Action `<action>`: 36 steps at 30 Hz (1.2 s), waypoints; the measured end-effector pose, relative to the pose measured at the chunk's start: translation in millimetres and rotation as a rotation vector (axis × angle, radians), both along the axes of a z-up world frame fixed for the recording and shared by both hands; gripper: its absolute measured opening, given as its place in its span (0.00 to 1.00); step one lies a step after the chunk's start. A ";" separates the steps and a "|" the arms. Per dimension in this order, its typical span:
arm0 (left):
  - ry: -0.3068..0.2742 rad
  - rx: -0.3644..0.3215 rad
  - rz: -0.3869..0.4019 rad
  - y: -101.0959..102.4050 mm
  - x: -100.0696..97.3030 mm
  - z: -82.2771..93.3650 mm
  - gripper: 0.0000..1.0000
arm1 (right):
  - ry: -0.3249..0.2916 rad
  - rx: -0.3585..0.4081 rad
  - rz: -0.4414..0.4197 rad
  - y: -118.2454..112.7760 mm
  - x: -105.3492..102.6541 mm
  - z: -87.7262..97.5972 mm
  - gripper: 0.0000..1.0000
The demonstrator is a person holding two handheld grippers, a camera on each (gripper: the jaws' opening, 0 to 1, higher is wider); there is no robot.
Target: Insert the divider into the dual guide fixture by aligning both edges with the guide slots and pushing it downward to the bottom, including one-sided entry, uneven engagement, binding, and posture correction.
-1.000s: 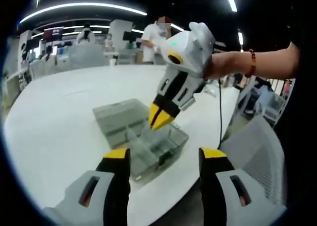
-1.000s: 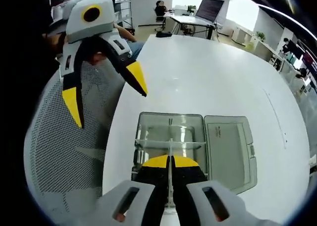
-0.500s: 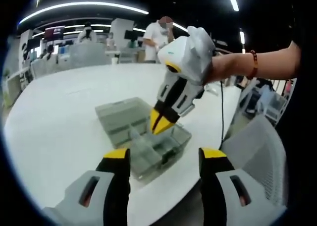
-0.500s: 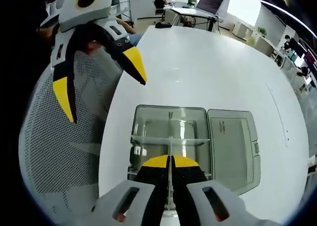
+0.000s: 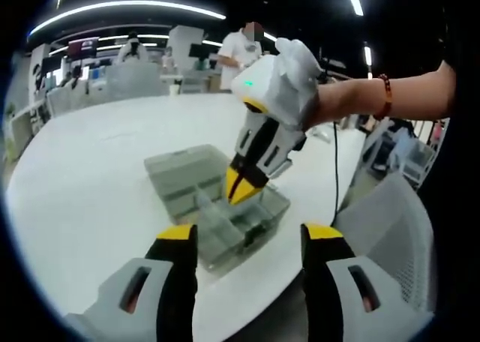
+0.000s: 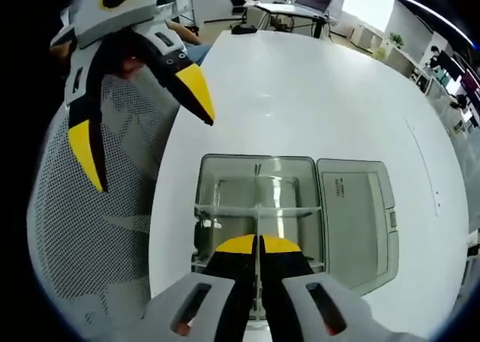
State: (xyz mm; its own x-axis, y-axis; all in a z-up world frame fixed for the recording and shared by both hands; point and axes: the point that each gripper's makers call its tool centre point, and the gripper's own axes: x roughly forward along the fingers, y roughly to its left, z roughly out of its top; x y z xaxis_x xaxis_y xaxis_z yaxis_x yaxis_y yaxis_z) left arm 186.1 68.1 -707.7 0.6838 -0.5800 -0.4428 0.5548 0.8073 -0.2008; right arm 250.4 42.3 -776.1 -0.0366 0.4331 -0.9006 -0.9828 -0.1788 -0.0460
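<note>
A clear plastic box, the guide fixture (image 6: 225, 162), lies on the white table (image 6: 300, 94) with its lid (image 6: 356, 214) folded open to one side. A clear cross wall (image 6: 232, 209) spans the box. My right gripper (image 6: 259, 246) is shut on a thin clear divider (image 6: 258, 222), seen edge-on and standing upright over the box's middle. In the left gripper view the right gripper (image 5: 241, 186) points its yellow tips down into the box (image 5: 259, 222). My left gripper (image 5: 250, 237) is open and holds nothing, off the table's edge; the right gripper view has the left gripper (image 6: 139, 124) at upper left.
A grey mesh chair (image 6: 97, 229) stands beside the table's edge under the left gripper. The person's forearm with a bracelet (image 5: 382, 94) reaches in from the right. Desks and people (image 5: 240, 53) stand beyond the far side of the table.
The right gripper has moved lower and closer over the box with the divider still held. The left gripper stays open and nearly still.
</note>
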 end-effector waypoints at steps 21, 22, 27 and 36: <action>0.015 0.027 0.001 2.3 2.3 -2.0 0.55 | 0.029 0.010 -0.049 -3.5 2.6 -2.1 0.00; 0.017 0.028 0.002 2.7 2.4 -2.6 0.55 | 0.030 0.015 -0.053 -3.3 2.5 -1.9 0.00; 0.041 0.022 0.045 9.1 3.6 -8.4 0.54 | 0.032 0.050 -0.086 -1.5 1.8 -0.6 0.00; 0.072 0.042 0.125 24.4 9.2 -16.7 0.54 | 0.039 0.129 -0.140 5.3 -0.9 1.9 0.10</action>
State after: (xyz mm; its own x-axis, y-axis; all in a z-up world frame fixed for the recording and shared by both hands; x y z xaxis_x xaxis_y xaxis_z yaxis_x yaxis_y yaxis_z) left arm 195.3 92.5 -724.5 0.7148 -0.4727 -0.5153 0.4351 0.8776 -0.2014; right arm 249.4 47.6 -774.2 -0.0013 0.5478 -0.8366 -0.9992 -0.0350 -0.0213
